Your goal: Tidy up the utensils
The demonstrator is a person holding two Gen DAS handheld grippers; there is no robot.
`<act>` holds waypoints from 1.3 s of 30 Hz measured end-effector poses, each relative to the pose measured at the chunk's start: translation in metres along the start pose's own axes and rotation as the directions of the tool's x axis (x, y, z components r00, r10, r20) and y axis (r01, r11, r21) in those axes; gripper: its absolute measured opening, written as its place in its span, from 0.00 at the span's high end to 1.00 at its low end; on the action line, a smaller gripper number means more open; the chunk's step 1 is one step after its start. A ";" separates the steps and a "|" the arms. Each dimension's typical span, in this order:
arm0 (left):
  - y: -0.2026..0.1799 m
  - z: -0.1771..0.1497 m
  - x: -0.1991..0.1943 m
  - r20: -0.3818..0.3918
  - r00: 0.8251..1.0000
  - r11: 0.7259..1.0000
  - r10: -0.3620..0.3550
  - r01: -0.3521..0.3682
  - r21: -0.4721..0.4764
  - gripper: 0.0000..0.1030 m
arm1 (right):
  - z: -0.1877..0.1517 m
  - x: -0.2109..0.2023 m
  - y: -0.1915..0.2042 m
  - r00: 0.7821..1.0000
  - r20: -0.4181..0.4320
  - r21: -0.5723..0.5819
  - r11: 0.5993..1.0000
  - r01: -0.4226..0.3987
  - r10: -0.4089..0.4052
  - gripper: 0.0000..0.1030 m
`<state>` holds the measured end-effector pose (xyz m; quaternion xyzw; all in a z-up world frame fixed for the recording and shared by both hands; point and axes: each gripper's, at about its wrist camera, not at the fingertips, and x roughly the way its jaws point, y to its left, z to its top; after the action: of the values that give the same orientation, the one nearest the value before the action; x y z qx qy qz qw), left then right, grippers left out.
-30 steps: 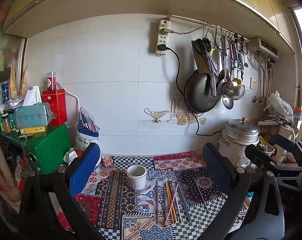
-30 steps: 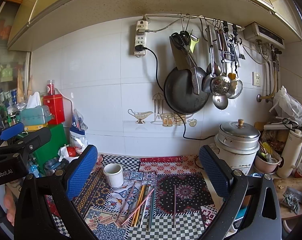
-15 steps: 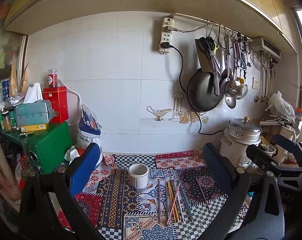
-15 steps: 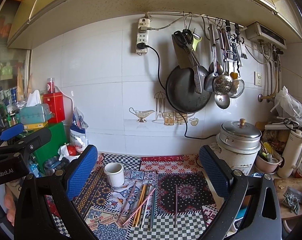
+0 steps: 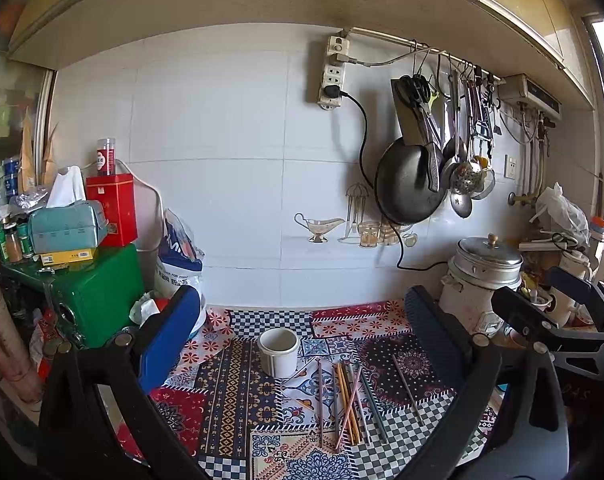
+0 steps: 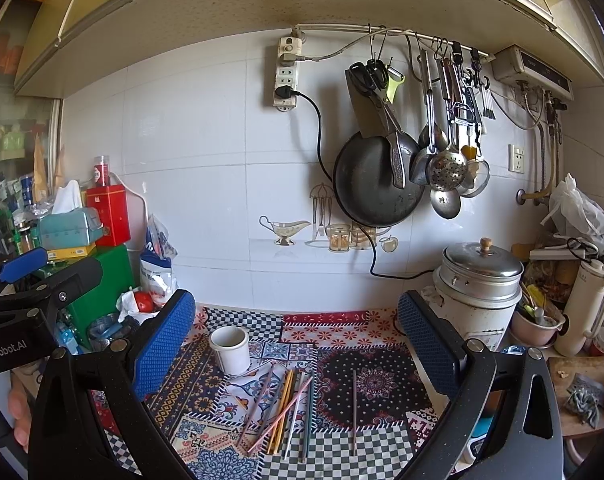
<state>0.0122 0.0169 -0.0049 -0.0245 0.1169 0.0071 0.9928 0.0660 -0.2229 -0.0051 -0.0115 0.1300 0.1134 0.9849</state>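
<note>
A white ceramic cup [image 5: 278,351] [image 6: 230,349] stands upright on the patterned cloth [image 5: 238,392] [image 6: 206,384]. Several coloured chopsticks [image 5: 347,402] [image 6: 290,412] lie loose to the right of the cup, and a single chopstick [image 5: 406,388] [image 6: 353,410] lies apart further right. My left gripper [image 5: 302,336] hovers open above and in front of the cup, empty. My right gripper [image 6: 296,340] is also open and empty, above the chopsticks. Each view shows the other gripper at its edge.
A green box [image 5: 102,288] with a tissue box and red tin stands at the left. A lidded metal pot [image 6: 479,284] sits at the right, beside a white flask [image 6: 587,308]. A pan [image 6: 375,184] and ladles hang on the tiled wall. A hand [image 6: 20,412] shows at the lower left.
Both grippers have drifted slightly left, so the scene has shifted right in both views. Nothing on the cloth has moved and both grippers stay open.
</note>
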 end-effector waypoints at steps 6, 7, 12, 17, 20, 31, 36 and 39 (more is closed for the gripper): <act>0.000 0.000 -0.001 -0.001 1.000 1.000 0.000 0.000 0.002 0.00 | -0.001 -0.001 0.000 1.000 -0.002 0.004 1.000 0.001 -0.001 0.02; 0.000 0.000 -0.001 0.000 1.000 1.000 -0.001 0.001 0.003 0.00 | -0.001 0.000 0.000 1.000 -0.001 0.003 1.000 0.002 -0.002 0.02; 0.000 0.000 -0.001 0.000 1.000 1.000 -0.005 0.005 0.002 0.00 | -0.001 0.000 0.000 1.000 -0.001 0.004 1.000 0.003 -0.003 0.02; 0.000 0.000 -0.002 0.002 1.000 1.000 -0.008 0.008 0.005 0.00 | -0.002 0.000 0.001 1.000 -0.002 0.006 1.000 0.006 -0.006 0.02; 0.000 -0.001 -0.002 0.002 1.000 1.000 -0.008 0.008 0.004 0.00 | -0.002 0.001 0.001 1.000 -0.004 0.004 1.000 0.007 -0.007 0.02; 0.002 -0.002 0.015 -0.032 0.999 1.000 -0.014 0.014 -0.012 0.00 | -0.008 0.016 -0.003 0.999 -0.031 0.014 1.000 0.028 -0.027 0.02; 0.003 -0.012 0.040 -0.075 0.997 1.000 -0.017 0.015 -0.024 0.00 | -0.020 0.040 -0.011 0.994 -0.094 0.022 0.998 0.060 -0.058 0.02; 0.002 -0.023 0.063 -0.128 0.992 1.000 -0.008 0.006 -0.021 0.00 | -0.034 0.059 -0.017 0.984 -0.155 0.015 0.995 0.094 -0.090 0.02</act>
<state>0.0685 0.0185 -0.0421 -0.0355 0.1803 0.0032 0.9830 0.1172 -0.2283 -0.0529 -0.0153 0.2063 0.0650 0.9762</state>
